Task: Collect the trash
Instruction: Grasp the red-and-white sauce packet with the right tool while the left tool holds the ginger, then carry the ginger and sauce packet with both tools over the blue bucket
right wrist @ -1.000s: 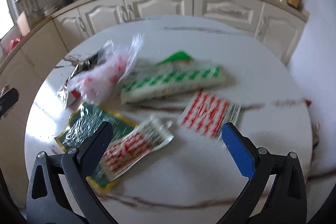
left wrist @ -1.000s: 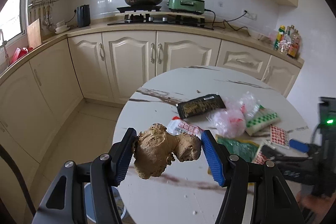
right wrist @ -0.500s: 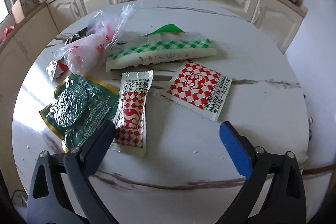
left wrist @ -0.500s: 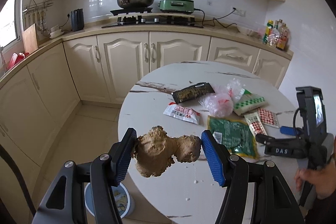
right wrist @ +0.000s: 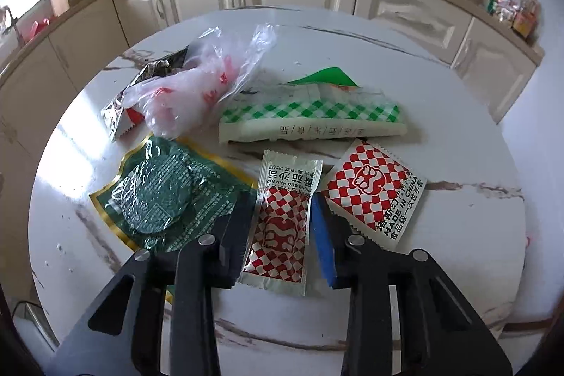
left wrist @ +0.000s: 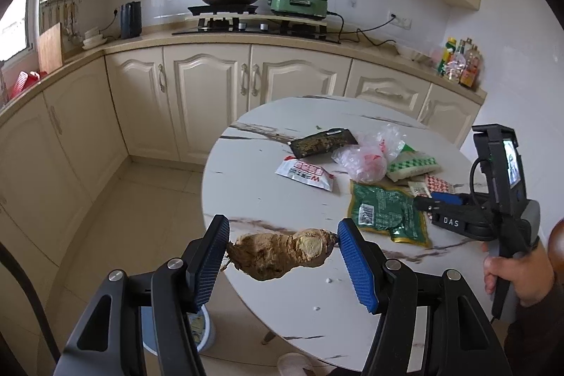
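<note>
The left tool (left wrist: 281,249) clamps the knobbly, firm ginger root (left wrist: 280,252) by its ends above the surface's (left wrist: 246,199) edge, while the right tool (right wrist: 278,228) has narrowed around a thin, slippery ketchup sachet (right wrist: 282,221) (best pinched across its width) lying flat farther in.

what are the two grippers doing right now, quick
Left gripper: shut on the ginger root, held in the air off the table's edge.
Right gripper: jaws narrowed around the ketchup sachet on the table; whether it is gripped cannot be told.

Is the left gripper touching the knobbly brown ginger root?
Touching: in the left wrist view, the left gripper presses the ginger root between both blue pads.
</note>
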The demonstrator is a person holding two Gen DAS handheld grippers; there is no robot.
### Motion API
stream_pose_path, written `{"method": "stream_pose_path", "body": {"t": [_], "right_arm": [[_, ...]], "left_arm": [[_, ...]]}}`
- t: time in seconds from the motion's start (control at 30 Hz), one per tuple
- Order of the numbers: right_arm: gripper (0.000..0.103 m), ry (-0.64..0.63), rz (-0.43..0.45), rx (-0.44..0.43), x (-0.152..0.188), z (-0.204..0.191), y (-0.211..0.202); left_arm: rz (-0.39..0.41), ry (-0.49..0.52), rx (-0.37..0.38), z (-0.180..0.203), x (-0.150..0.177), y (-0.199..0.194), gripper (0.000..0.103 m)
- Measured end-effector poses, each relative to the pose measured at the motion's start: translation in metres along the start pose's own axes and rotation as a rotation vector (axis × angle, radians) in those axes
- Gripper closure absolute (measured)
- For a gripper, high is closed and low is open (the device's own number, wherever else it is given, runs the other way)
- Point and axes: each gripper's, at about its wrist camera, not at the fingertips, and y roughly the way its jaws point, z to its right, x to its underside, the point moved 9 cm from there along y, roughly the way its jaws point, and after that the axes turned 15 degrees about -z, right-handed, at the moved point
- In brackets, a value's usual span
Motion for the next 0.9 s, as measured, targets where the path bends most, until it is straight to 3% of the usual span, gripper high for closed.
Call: {"method": "stream_pose_path", "body": {"t": [0.1,0.17,0.27,0.53,0.73,0.9], "right_arm": [[0.09,-0.003,0.011,-0.017,0.003,-0.001,-0.002],[0.093,0.001,0.022,-0.024,0.007,0.0,-0.004],[0.094,0.007,0.038,-0.034,0.013,0.001,-0.008],[0.094,0.009,0.153,-0.074,0.013,-0.002,-0.058],[0.094,-0.162,0.246,-0.18,0.002,-0.093,-0.102],[0.094,-0.315,0.267,-0.258,0.001,-0.19,-0.114]], "left_arm": [[-0.036,-0.001,0.084,0.009,0.003,0.016,0.044],[-0.043,-0.008,0.1,0.009,0.006,0.024,0.044],[-0.068,-0.018,0.144,0.009,0.011,0.032,0.044],[0.003,0.002,0.161,0.013,0.012,0.014,0.046],[0.076,-0.067,0.117,-0.023,0.025,-0.021,0.046],[0.115,-0.171,0.043,-0.09,0.046,-0.051,0.046]]}}
